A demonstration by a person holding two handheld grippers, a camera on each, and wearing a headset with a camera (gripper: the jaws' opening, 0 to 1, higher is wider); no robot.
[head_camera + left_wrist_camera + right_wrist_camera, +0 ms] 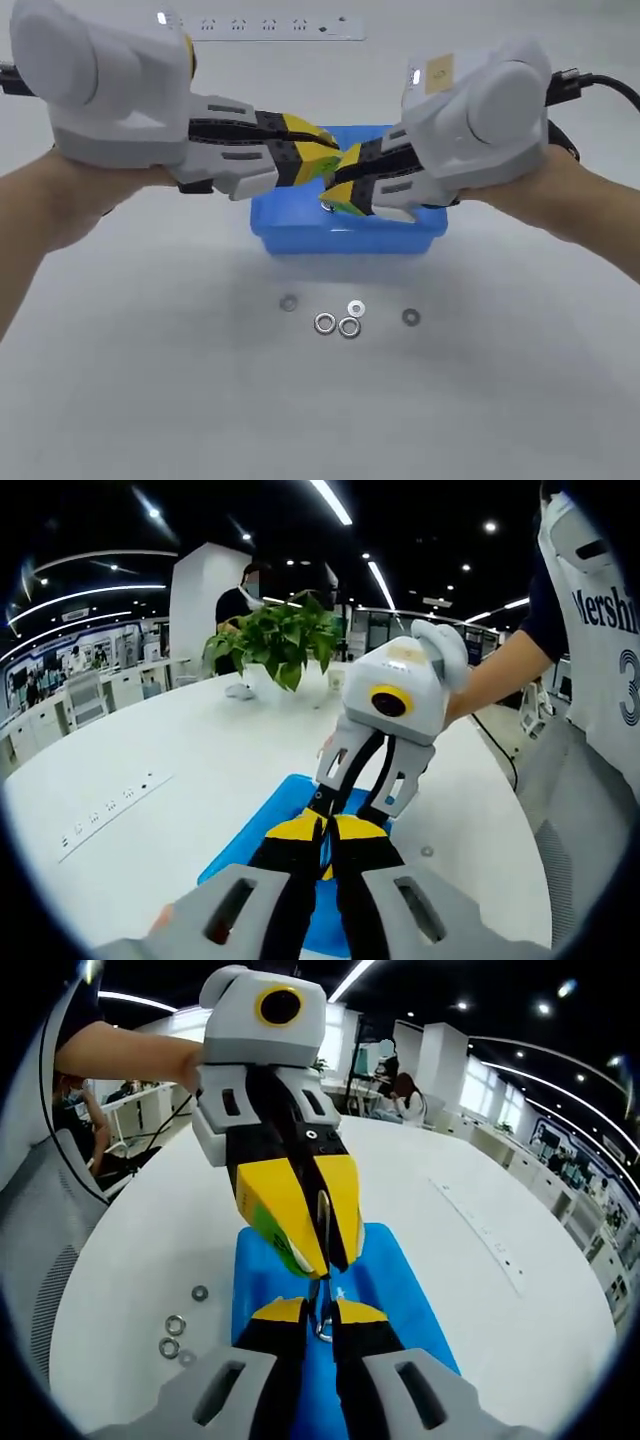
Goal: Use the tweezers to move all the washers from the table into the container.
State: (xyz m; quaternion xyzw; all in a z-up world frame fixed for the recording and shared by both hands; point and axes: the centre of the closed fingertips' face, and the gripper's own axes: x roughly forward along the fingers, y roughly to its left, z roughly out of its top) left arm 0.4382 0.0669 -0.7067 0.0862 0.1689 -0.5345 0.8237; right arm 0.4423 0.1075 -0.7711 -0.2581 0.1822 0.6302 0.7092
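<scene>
At frame centre, over the blue container (300,235), pinches the tweezers (322,1218) in the left gripper (335,152), with a washer (322,1332) at their tip; cannot tell whether the right gripper (332,196), jaws nearly touching, grips. Could flick it out onto the table (500,400) beside loose washers (349,327), lower centre, by bumping tips.

Container (345,238) mouth crowded, worktop (150,390) in front open
Left claw (332,152) and right claw (335,192) meet tip to tip over it, tweezers (321,1240) bridging them and barring the way in from above. Around the washers (340,318) every side is free; a power strip (265,25) lies well apart behind.
</scene>
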